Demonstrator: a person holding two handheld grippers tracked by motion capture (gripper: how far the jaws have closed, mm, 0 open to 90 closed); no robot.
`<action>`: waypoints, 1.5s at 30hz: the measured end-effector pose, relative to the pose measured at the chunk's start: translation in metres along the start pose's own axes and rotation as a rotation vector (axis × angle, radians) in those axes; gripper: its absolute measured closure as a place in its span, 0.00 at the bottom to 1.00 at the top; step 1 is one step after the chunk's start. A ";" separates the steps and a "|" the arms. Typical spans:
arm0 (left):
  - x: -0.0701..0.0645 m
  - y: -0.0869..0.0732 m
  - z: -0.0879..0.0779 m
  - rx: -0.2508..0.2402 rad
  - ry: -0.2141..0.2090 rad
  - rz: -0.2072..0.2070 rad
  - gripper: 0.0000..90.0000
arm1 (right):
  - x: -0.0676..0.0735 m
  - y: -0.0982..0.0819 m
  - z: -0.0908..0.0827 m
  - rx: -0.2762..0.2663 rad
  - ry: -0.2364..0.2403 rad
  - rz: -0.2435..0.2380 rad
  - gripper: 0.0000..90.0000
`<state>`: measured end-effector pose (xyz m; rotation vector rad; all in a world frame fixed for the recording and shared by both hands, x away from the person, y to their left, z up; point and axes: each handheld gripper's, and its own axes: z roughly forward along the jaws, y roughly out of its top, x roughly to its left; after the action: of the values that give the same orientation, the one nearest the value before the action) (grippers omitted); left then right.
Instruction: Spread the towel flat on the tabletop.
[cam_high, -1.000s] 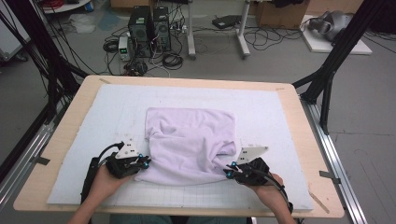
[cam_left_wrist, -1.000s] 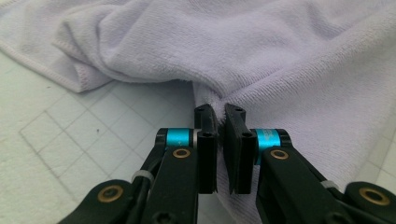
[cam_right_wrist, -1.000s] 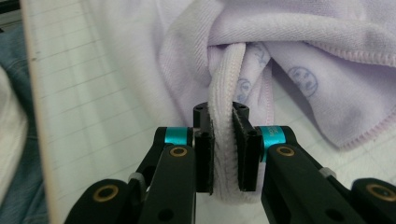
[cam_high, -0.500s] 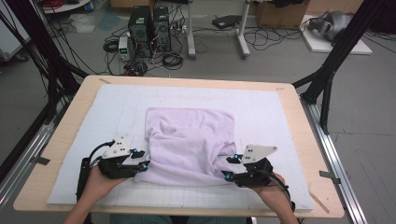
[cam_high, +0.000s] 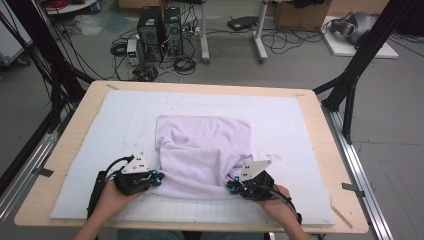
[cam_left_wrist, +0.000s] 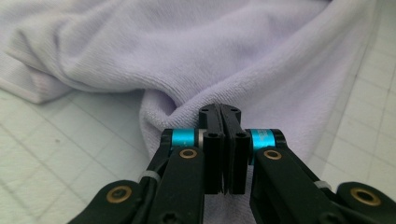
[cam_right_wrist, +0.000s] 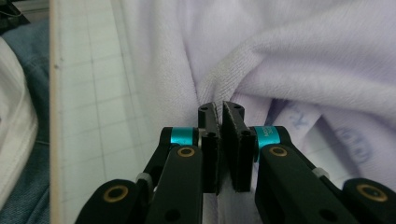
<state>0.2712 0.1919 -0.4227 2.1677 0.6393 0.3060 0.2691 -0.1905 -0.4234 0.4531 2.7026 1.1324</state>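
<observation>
one lilac towel (cam_high: 202, 152) lies rumpled mid-mat. two grippers pinch its near edge: the left gripper (cam_high: 159, 177) at seven o'clock, the right gripper (cam_high: 231, 185) at five o'clock, jaws just closed on cloth. one gridded mat (cam_high: 100, 120) covers one wooden table (cam_high: 80, 107).

Legible text: none. Right gripper view: faint bluish print is showing through the lavender cloth (cam_right_wrist: 299, 70), mirrored and blurred beyond reading. Small white lettering is sitting on the right claw's (cam_right_wrist: 220, 114) teal sleeve (cam_right_wrist: 266, 136), too small to make out.
</observation>
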 end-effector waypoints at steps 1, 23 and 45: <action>-0.001 0.003 -0.005 -0.020 0.011 -0.003 0.97 | 0.000 0.003 -0.004 -0.010 0.001 -0.007 0.95; 0.088 0.043 0.050 0.039 0.129 -0.179 0.97 | -0.114 0.016 0.015 -0.005 -0.086 0.230 0.96; 0.036 0.029 -0.007 -0.060 0.062 -0.069 0.63 | -0.054 0.017 -0.033 -0.100 -0.048 0.098 0.66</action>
<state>0.3077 0.2011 -0.3958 2.0808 0.7299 0.3525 0.3143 -0.2199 -0.3858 0.5945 2.5941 1.2587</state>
